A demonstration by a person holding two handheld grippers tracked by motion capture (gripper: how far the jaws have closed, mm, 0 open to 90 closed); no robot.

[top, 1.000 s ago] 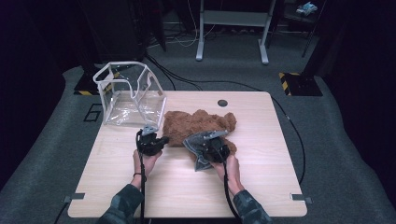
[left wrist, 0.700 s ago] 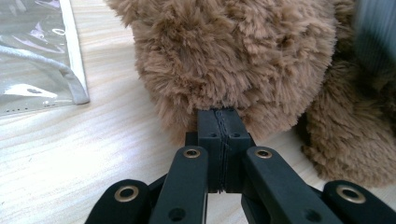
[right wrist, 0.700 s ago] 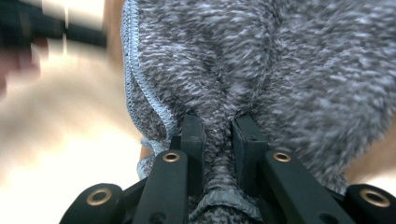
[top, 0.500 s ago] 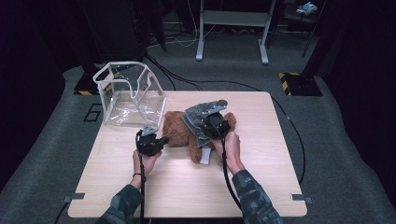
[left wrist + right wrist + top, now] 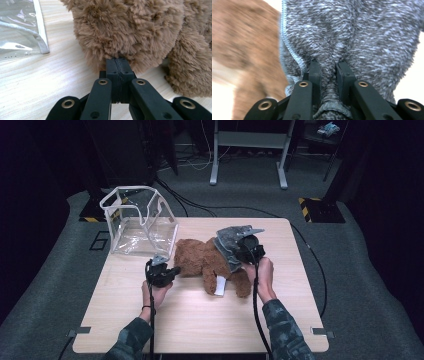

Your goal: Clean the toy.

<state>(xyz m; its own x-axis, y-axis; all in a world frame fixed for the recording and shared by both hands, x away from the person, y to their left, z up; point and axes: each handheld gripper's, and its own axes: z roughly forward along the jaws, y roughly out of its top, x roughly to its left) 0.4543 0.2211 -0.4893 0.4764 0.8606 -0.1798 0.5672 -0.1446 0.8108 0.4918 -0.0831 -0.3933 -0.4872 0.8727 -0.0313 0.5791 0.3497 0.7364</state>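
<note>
A brown plush teddy bear (image 5: 200,257) lies in the middle of the wooden table (image 5: 200,320). A grey knit garment (image 5: 227,242) sits over its right part. My right gripper (image 5: 240,249) is shut on a bunched fold of that garment (image 5: 362,32) and holds it lifted above the bear (image 5: 244,37). My left gripper (image 5: 172,270) rests low at the bear's left side. Its jaws are shut, and their tips (image 5: 118,60) press into the bear's fur (image 5: 140,27). Whether any fur is pinched I cannot tell.
A clear plastic bag with white trim (image 5: 137,222) stands open at the table's far left, close to the left gripper (image 5: 17,27). A white tag (image 5: 219,285) hangs from the bear toward the near side. Cables trail from both grippers.
My right gripper has risen and moved toward the far side with the grey garment, pulling it up along the bear. The white tag now shows. The left gripper has stayed put.
</note>
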